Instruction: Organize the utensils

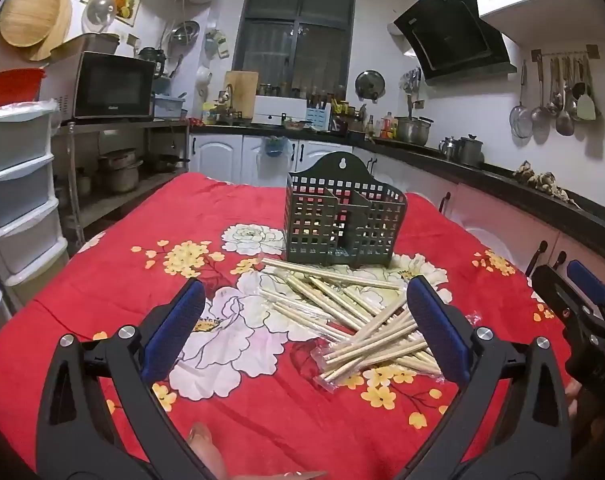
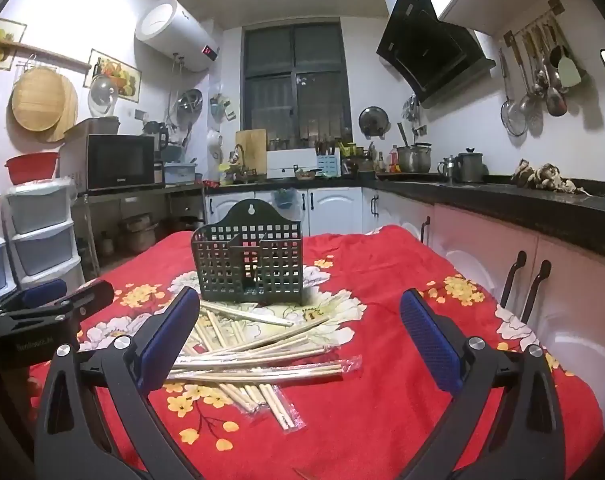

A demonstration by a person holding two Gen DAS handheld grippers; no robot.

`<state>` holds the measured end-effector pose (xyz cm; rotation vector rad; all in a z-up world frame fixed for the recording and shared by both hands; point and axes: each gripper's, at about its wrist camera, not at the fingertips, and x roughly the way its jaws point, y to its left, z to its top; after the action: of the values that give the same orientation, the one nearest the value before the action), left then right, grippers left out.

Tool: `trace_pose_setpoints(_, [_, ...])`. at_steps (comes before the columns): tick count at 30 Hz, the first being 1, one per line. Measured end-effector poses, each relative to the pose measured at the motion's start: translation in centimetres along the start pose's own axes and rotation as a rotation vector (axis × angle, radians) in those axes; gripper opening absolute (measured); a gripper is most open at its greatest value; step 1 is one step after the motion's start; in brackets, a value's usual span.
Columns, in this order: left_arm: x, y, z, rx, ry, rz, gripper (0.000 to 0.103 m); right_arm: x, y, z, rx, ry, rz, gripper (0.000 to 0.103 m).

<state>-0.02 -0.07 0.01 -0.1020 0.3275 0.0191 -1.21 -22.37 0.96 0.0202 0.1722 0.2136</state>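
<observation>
A pile of wooden chopsticks (image 1: 342, 308), several in clear wrappers, lies on the red flowered cloth (image 1: 262, 420) in front of a dark green perforated utensil holder (image 1: 342, 224) with divided compartments. My left gripper (image 1: 306, 304) hovers open just short of the pile, nothing between its blue pads. In the right wrist view the same chopsticks (image 2: 258, 356) lie low and left of centre, with the holder (image 2: 248, 264) behind them. My right gripper (image 2: 298, 316) is open and empty too. The right gripper (image 1: 574, 300) shows at the left view's right edge; the left gripper (image 2: 50, 300) shows at the right view's left edge.
The cloth-covered table (image 2: 382, 420) stands in a kitchen. A black counter with pink cabinets (image 2: 522, 240) runs along the right. White drawer units (image 1: 18, 192) and a microwave (image 1: 110, 84) stand at the left. A fingertip (image 1: 202, 448) shows at the bottom of the left view.
</observation>
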Motion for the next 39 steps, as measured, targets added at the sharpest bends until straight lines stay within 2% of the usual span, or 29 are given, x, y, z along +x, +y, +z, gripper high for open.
trace_pose_setpoints(39, [0.1,-0.2,-0.1,-0.002,-0.002,-0.005,0.093,-1.2,0.5,0.9,-0.013,-0.011,0.004,0.097])
